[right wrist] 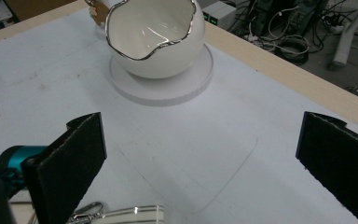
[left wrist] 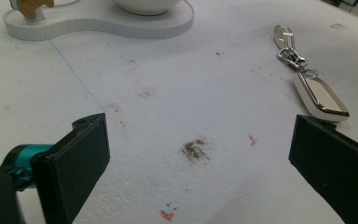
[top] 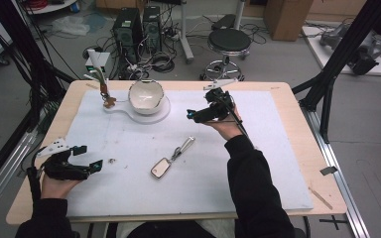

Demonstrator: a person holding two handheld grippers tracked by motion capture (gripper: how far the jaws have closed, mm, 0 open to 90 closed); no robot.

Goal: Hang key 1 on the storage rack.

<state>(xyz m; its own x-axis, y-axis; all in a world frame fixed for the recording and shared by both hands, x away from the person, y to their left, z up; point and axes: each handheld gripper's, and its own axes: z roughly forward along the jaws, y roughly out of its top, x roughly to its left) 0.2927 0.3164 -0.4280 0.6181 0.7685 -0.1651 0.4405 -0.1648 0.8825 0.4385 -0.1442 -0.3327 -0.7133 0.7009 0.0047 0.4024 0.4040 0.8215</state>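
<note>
While holding nothing, left gripper (top: 90, 157) wide open near table's (top: 287, 99) left edge; right gripper (top: 194, 114) wide open toward bowl (top: 146, 95); keychain (top: 172, 157) lying mid-table between.

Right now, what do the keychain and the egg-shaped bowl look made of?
Keychain: polished metal, likely steel or chrome plate; the fob mirrors light and the clip is silver. Egg-shaped bowl: glazed white ceramic, apparently, with glossy highlights inside and a thin metallic line along its jagged rim.
</note>
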